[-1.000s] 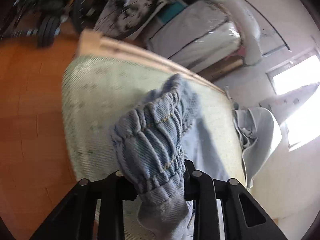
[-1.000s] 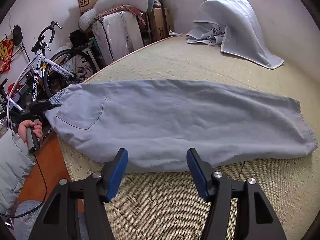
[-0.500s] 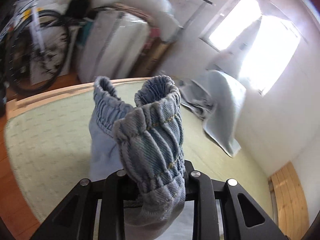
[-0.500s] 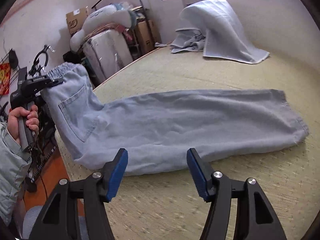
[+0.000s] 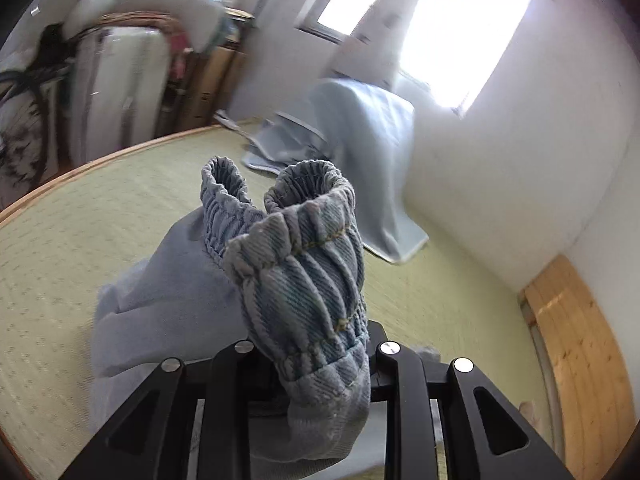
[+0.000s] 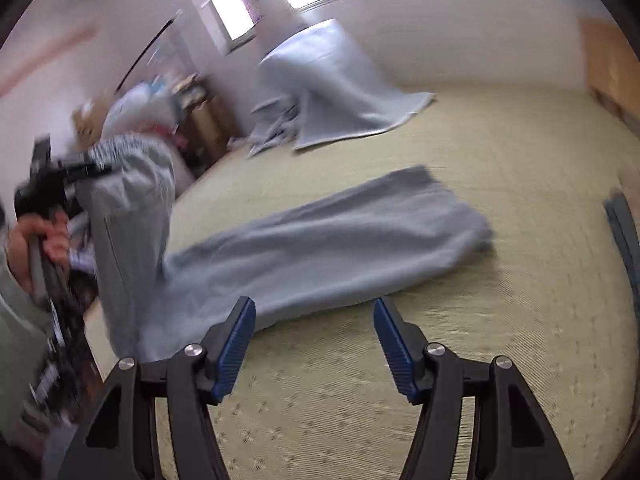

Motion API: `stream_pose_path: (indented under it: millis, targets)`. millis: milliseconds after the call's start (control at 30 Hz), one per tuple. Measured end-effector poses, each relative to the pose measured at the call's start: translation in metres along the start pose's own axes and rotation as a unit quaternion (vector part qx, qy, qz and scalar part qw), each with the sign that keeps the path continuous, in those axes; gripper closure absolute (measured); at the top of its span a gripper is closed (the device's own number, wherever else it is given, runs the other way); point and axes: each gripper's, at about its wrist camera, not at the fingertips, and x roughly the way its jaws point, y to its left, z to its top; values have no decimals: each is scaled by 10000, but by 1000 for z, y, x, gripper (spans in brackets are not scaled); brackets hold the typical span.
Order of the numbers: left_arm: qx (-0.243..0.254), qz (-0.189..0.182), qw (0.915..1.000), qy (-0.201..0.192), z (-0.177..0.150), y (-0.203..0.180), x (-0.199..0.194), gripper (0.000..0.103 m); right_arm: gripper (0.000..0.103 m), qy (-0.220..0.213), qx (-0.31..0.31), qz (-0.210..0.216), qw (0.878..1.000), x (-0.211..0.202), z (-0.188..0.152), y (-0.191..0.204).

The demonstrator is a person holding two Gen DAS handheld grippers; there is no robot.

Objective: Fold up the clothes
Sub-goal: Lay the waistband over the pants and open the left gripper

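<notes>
Garment: a pair of light blue denim trousers [image 6: 320,240] with an elastic, gathered waistband [image 5: 296,256]; a patch pocket appears faintly on the raised part in the right wrist view.
Where it lies: the legs stretch flat and long across a woven straw-coloured mat [image 6: 500,168], with the cuffs at the far end; the waist end is lifted clear of the mat at the left of the right wrist view.
Left hand-held gripper [image 5: 312,356]: pinching the bunched waistband, which stands up between its fingers and spills over them; a hand [image 6: 36,240] grips its handle.
Right hand-held gripper [image 6: 312,340]: spread wide with nothing between its blue pads [image 6: 236,344]; it hovers over bare mat just short of the trousers' near edge.
Done so far: the two legs appear already laid one on the other, since only a single long strip shows; that is a judgement from the shape.
In hand: the waist end looks set to be carried over toward the cuffs for a lengthwise fold.
Left to do: the waist has not been laid down, so no crosswise fold is finished; further folds would follow.
Fabric look: soft, thick, wrinkled at the elastic, smooth along the legs.
Other cloth: a pale blue blanket [image 6: 340,92] is draped near the window [image 5: 460,28], well apart.
</notes>
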Motion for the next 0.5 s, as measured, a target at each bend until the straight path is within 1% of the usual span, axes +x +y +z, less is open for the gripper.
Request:
stream_pose_path:
  millis: [100,267,333,400,467,500]
  targets:
    - [127,11,9999,32,-15,-49,29,77,38,-194,673,45,9975,-14,6,-41]
    - [290,25,9996,37,-52,-115,62,77,38,-410,1085,-69,9932,-29,10,-78]
    - [399,126,9991,-31,-74,-147,80,77,38,-471,1300,-45,9904,-33,11,-90]
    - [472,244,9985,-114,-95,-170,95,77,38,-500,1465,-41,9879,-38,10,-99]
    - [617,440,9968,-247,-119,-192,110,77,38,-577,1649,-21,9846,-45,10,-109]
    - [765,567,9951,-269,-133,-204,121,77,38,-617,1716,-6,9832,-49,10,-113]
